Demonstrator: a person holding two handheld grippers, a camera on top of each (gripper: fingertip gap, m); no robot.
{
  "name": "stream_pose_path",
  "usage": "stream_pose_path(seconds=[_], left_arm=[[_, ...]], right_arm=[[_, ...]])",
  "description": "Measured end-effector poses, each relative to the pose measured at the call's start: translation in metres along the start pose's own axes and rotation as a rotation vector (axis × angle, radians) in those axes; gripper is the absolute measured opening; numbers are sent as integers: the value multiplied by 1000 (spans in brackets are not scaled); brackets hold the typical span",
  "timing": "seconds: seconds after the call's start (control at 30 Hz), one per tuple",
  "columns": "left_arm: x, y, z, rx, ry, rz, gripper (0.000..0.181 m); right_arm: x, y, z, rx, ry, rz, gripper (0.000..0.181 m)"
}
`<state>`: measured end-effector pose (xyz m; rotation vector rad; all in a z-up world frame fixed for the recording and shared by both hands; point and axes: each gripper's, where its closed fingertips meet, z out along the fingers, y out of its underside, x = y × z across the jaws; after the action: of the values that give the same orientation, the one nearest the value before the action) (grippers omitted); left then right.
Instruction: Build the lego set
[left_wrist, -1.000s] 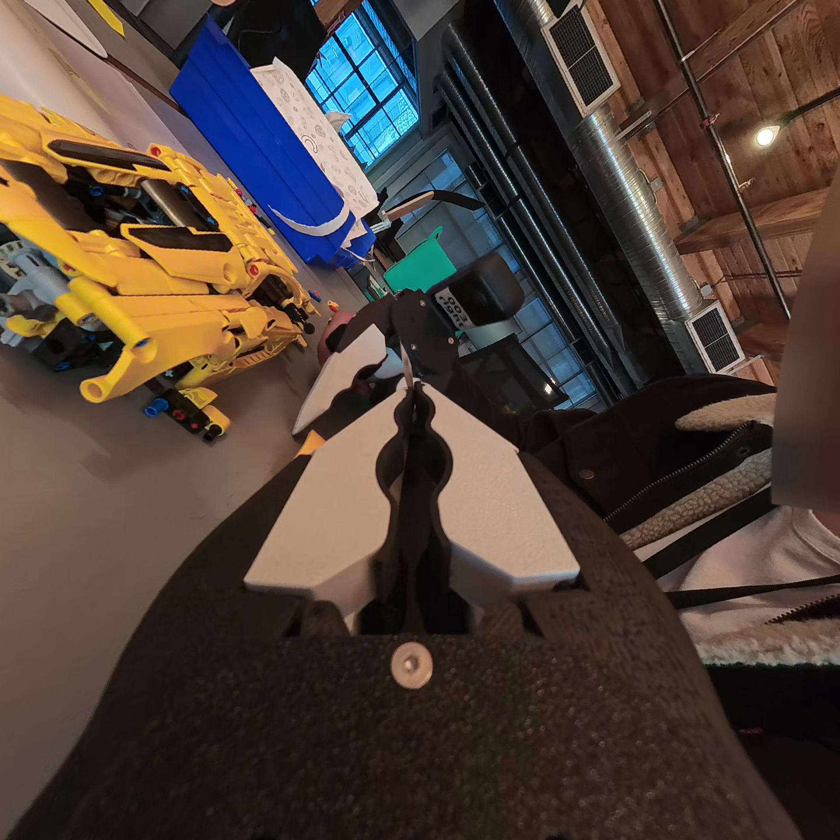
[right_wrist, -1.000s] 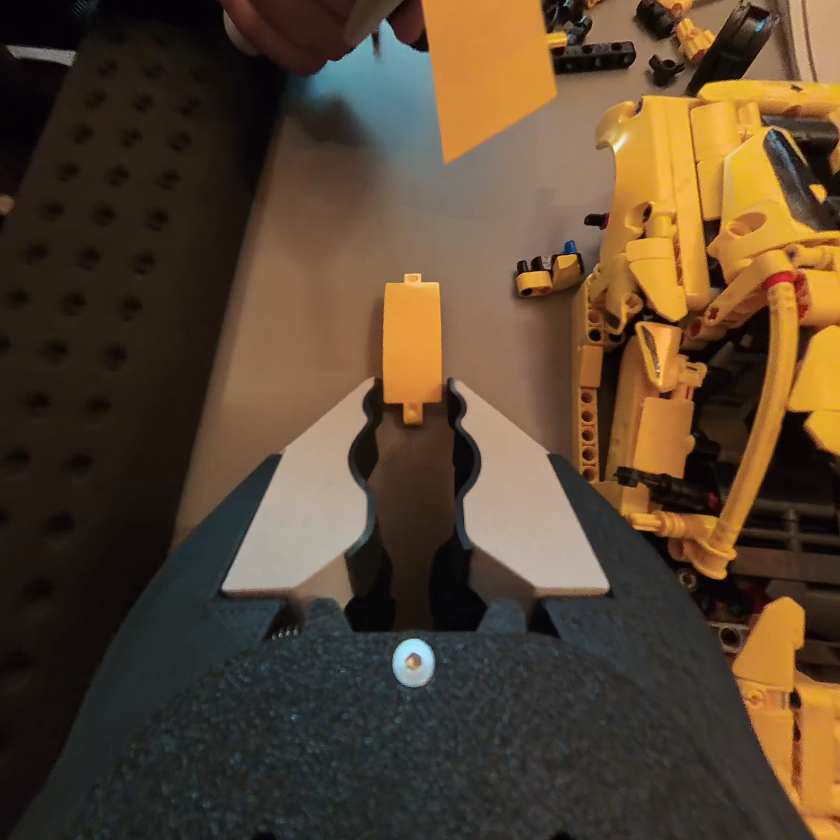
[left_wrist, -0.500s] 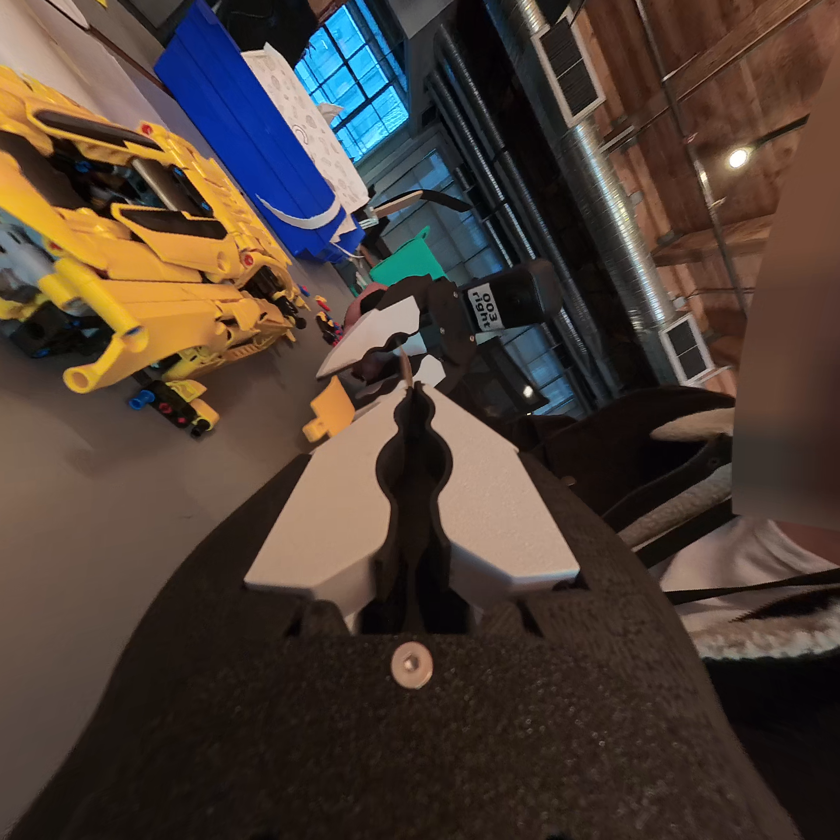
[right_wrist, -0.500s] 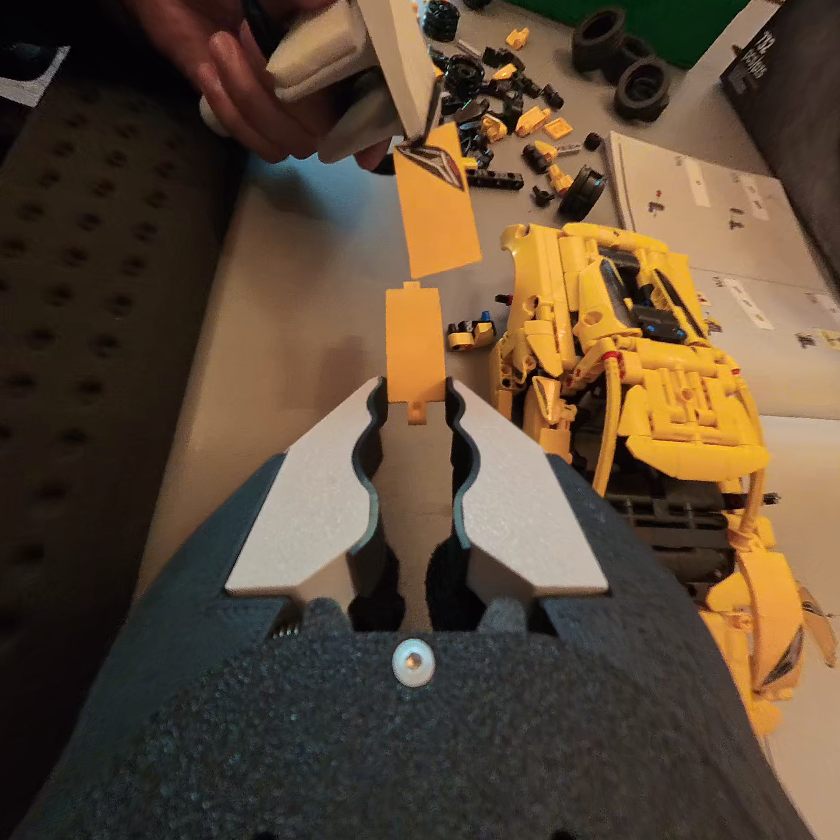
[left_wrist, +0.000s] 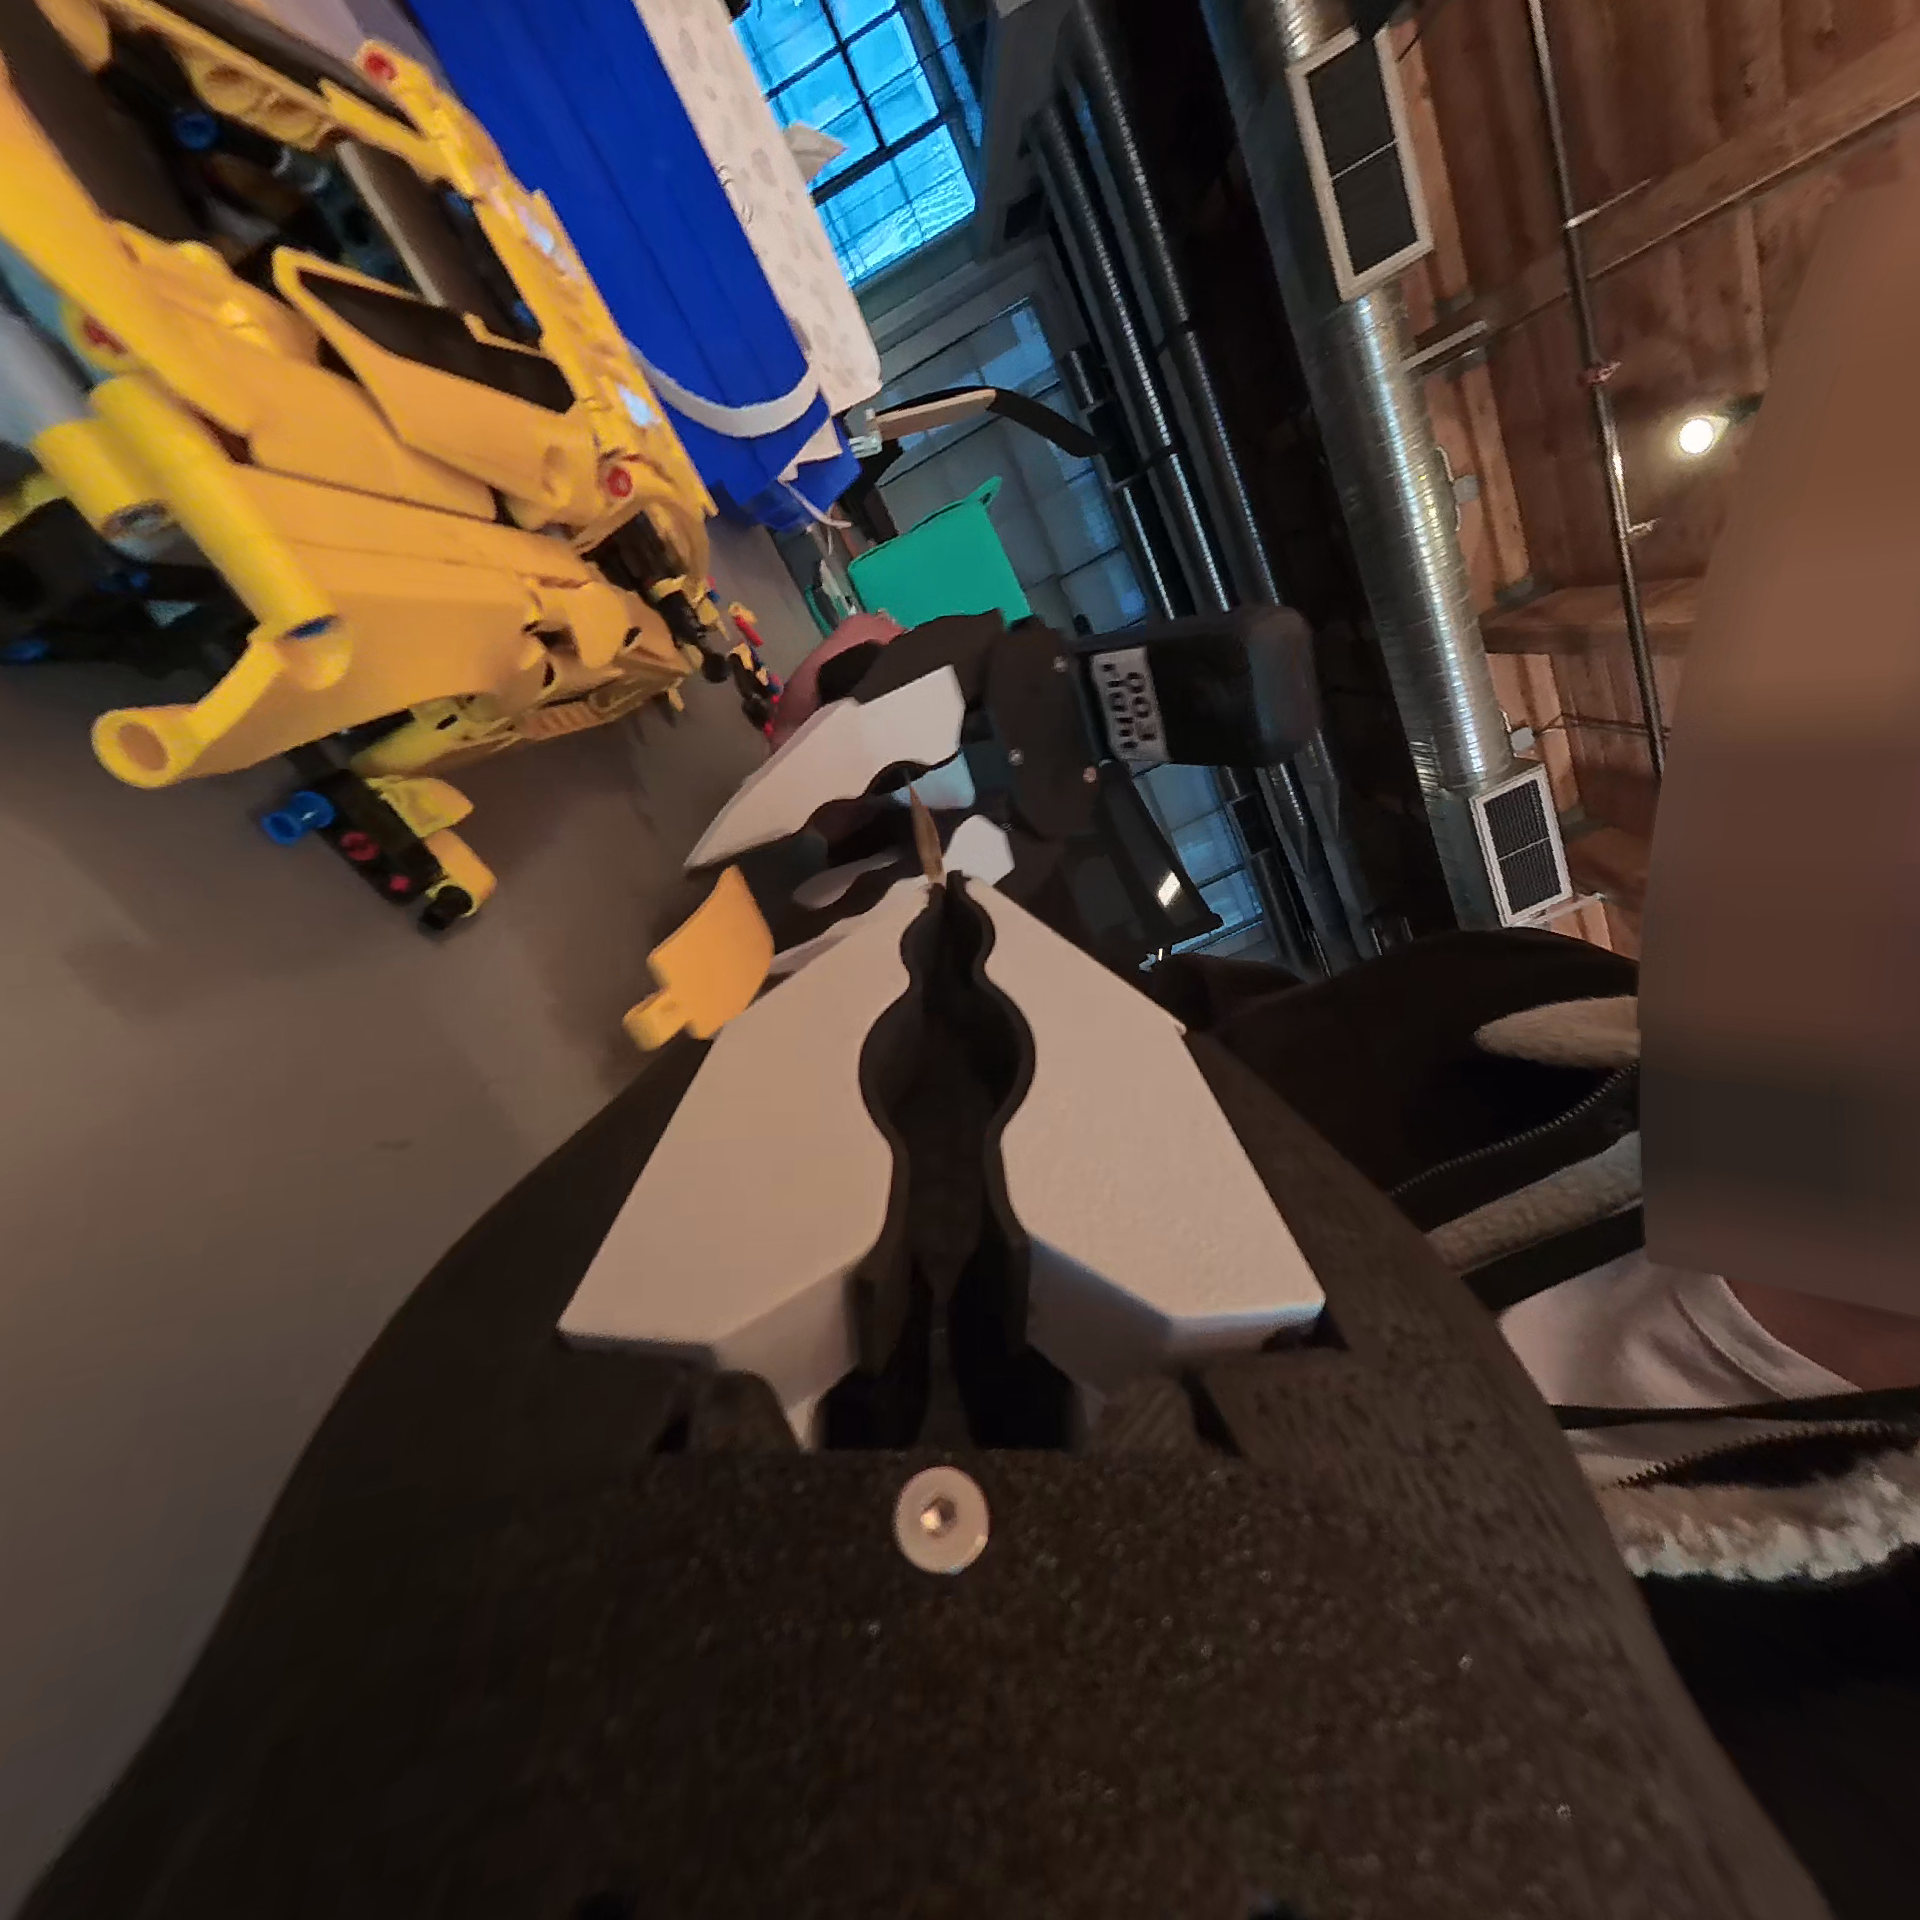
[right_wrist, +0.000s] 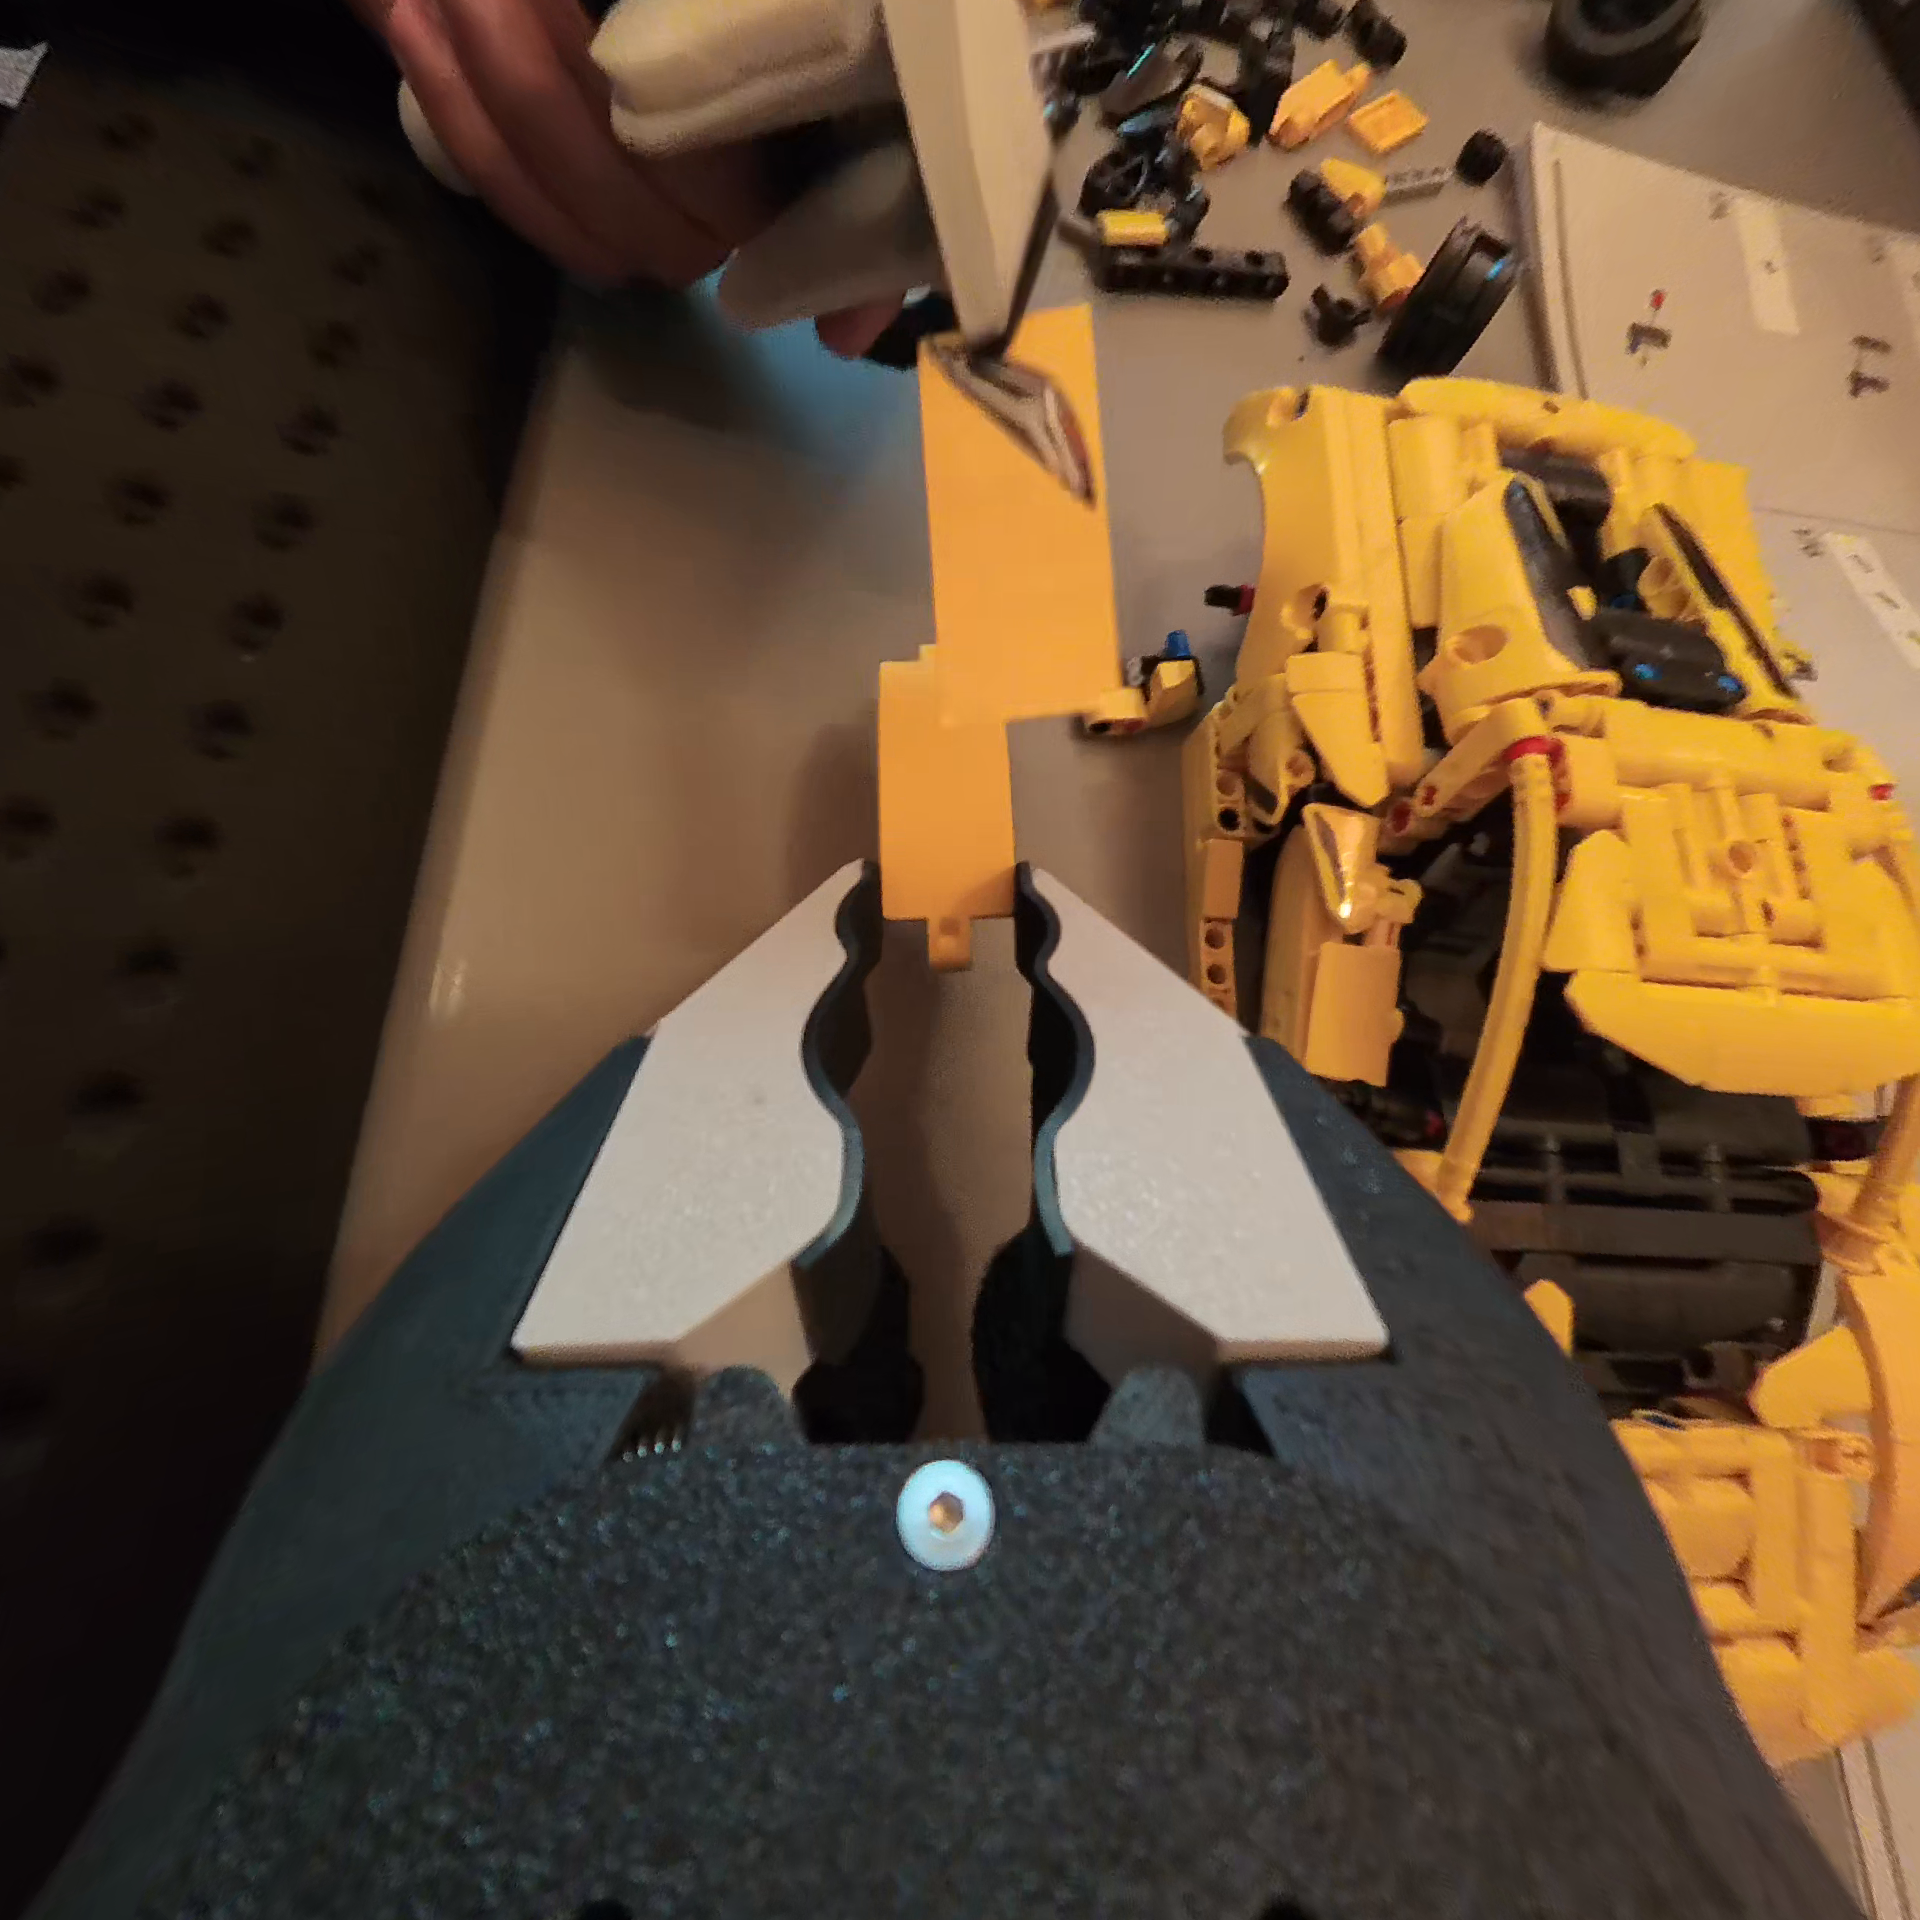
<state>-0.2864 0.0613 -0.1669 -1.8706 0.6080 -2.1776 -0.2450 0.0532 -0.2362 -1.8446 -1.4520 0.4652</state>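
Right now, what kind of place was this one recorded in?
Probably a converted industrial loft or workshop: wooden ceiling, exposed metal duct, tall gridded windows. A grey table holds the yellow lego car.

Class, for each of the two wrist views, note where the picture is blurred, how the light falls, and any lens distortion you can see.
Left wrist view: wide-angle bending tilts the room; the yellow lego car is motion-smeared, the windows glow blue, and a ceiling lamp flares. Right wrist view: warm, dim light; the left gripper and the hand holding it are blurred, while the right gripper stays sharper.
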Motion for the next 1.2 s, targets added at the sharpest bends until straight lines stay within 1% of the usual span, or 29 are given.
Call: stream_pose_path(seconds=[0.13,0.37,0.53,0.7,1.2], left_arm=[[2,1,2,-4,18,-6,0],[17,-5,2,30,89,33,0],[13,-6,2,32,68,32,0],[10,-1,4,3,43,26,0],[-3,3,6,-23,-18,-10,0]], right_arm=[[8,-8,-6,38,50,15,24],[13,-8,-8,34,83,17,24],[16,-8,-10,38,91,25,24],[16,-8,-9,38,89,33,24],[14,-8,-5,21,102,-4,24]])
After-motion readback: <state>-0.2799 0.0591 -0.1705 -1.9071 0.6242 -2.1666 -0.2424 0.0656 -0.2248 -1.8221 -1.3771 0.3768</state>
